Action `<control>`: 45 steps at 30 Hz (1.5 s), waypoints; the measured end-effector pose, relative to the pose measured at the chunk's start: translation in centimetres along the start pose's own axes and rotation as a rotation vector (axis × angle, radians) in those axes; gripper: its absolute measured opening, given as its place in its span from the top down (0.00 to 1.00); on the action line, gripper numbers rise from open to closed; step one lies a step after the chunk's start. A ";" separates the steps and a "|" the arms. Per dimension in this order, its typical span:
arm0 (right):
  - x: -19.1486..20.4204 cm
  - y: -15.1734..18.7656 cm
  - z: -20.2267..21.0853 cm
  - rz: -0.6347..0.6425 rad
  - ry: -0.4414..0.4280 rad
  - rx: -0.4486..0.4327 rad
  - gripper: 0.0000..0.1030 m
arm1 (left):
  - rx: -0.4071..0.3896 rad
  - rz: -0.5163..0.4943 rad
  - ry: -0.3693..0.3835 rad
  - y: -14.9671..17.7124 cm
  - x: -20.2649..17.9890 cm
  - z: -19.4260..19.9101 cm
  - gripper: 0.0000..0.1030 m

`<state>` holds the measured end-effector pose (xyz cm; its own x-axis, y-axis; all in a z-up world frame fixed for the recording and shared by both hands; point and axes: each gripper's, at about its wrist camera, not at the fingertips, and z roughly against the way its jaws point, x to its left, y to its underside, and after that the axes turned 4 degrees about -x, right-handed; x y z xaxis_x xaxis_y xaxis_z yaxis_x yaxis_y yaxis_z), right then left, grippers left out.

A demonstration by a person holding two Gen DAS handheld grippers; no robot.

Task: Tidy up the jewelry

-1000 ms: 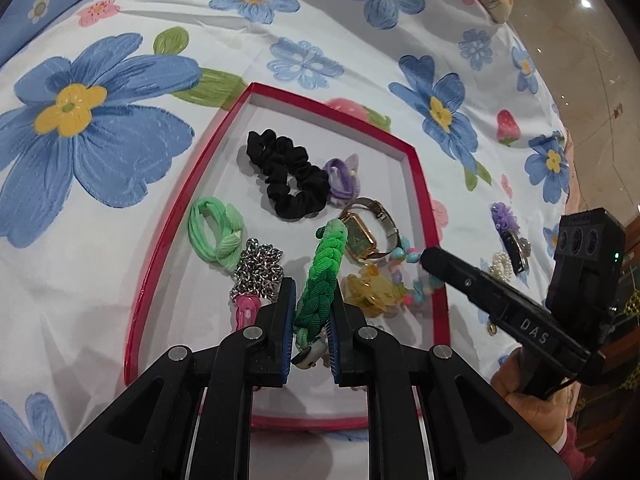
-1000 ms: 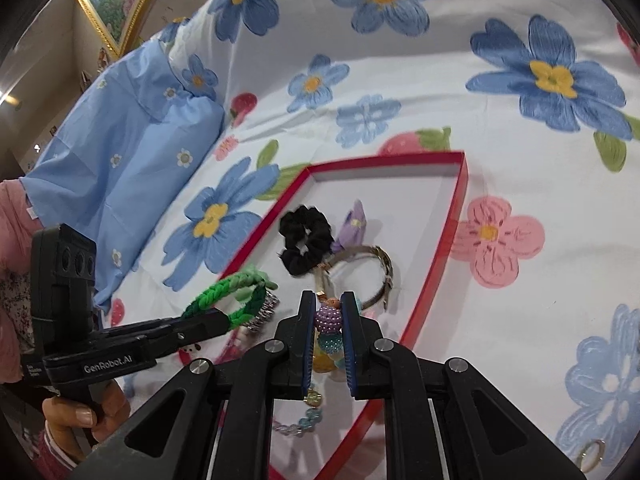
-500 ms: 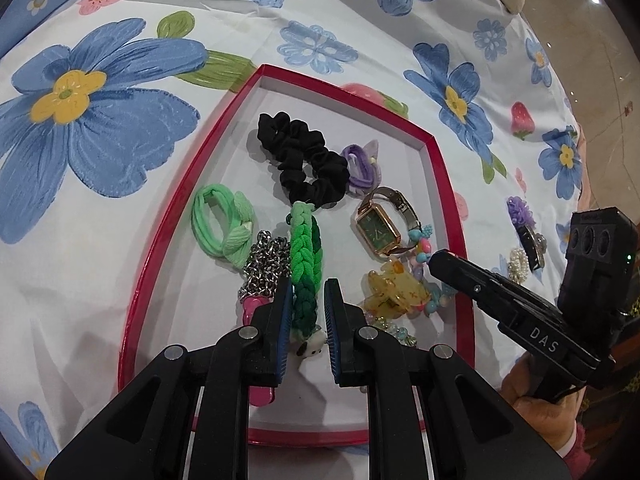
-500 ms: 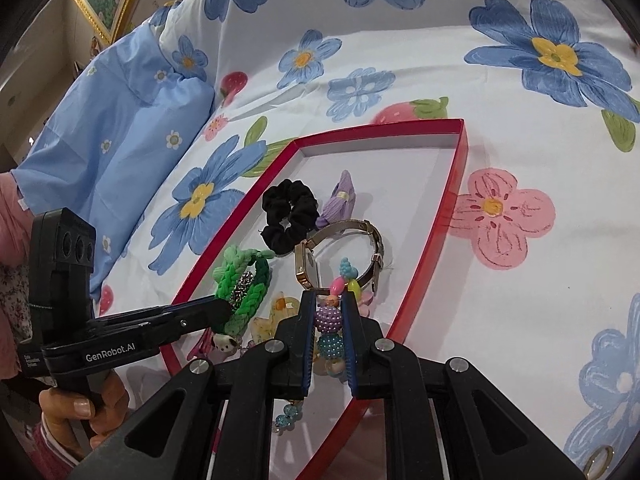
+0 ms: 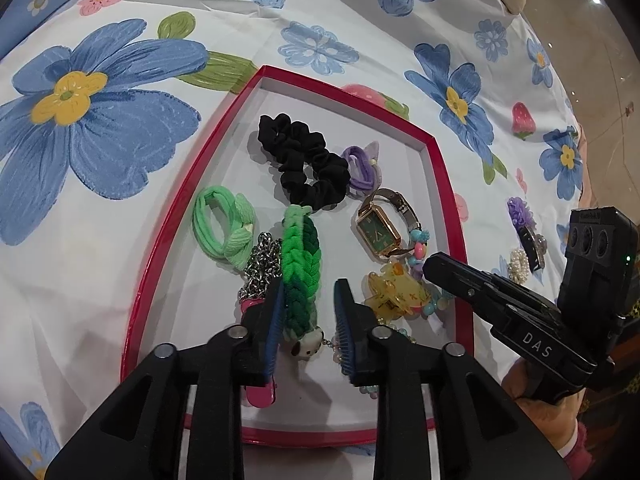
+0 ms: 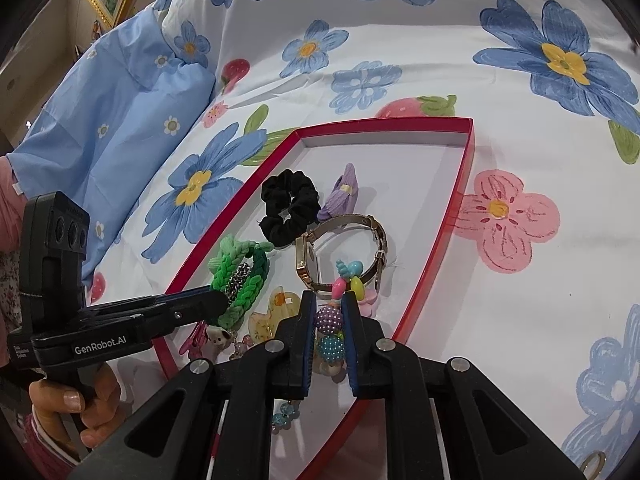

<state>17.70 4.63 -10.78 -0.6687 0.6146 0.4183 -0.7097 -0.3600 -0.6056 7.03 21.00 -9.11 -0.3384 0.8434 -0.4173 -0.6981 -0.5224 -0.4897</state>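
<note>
Lowered since the earlier frame, the braided green cord bracelet (image 5: 301, 264) with its small white dog charm now lies on the floor of the shallow red-rimmed white tray (image 5: 442, 184), and the left hand-held gripper (image 5: 308, 316) has just been opening — its jaws stand apart, the bracelet between them with a clear gap on the right side, the left pad close against or grazing the braid. Its long axis runs straight away from the gripper toward the black fabric scrunchie (image 5: 304, 160), so backing out along that line should clear it without dragging. The right hand-held gripper (image 6: 329, 332) is nearly closed on a strand of multicoloured plastic beads (image 6: 327, 320) — held just above the tray's near right part, beside the gold-cased watch (image 6: 312, 256) and the yellow translucent hair claw (image 6: 274, 312). This strand looks next to be released; the tray rests on a flower-printed bed sheet (image 6: 400, 60).
</note>
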 end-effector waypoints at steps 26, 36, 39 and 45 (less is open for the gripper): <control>0.2 -0.4 2.0 -0.016 0.000 -0.059 0.51 | -0.045 0.009 -0.067 0.8 0.0 2.8 0.22; 0.3 0.8 4.8 -0.055 -0.028 -0.125 0.35 | -0.093 0.055 -0.076 2.8 0.3 6.0 0.13; 0.2 1.8 6.0 -0.076 -0.039 -0.145 0.34 | -0.099 0.075 -0.081 3.9 0.5 6.8 0.11; 0.3 4.1 7.7 -0.109 -0.049 -0.176 0.32 | -0.134 0.072 -0.097 6.2 0.4 8.6 0.10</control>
<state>12.92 -2.10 -7.89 -0.6031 0.6067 0.5178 -0.7319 -0.1627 -0.6618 -2.86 19.16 -5.70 -0.4479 0.8083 -0.3821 -0.5822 -0.5881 -0.5614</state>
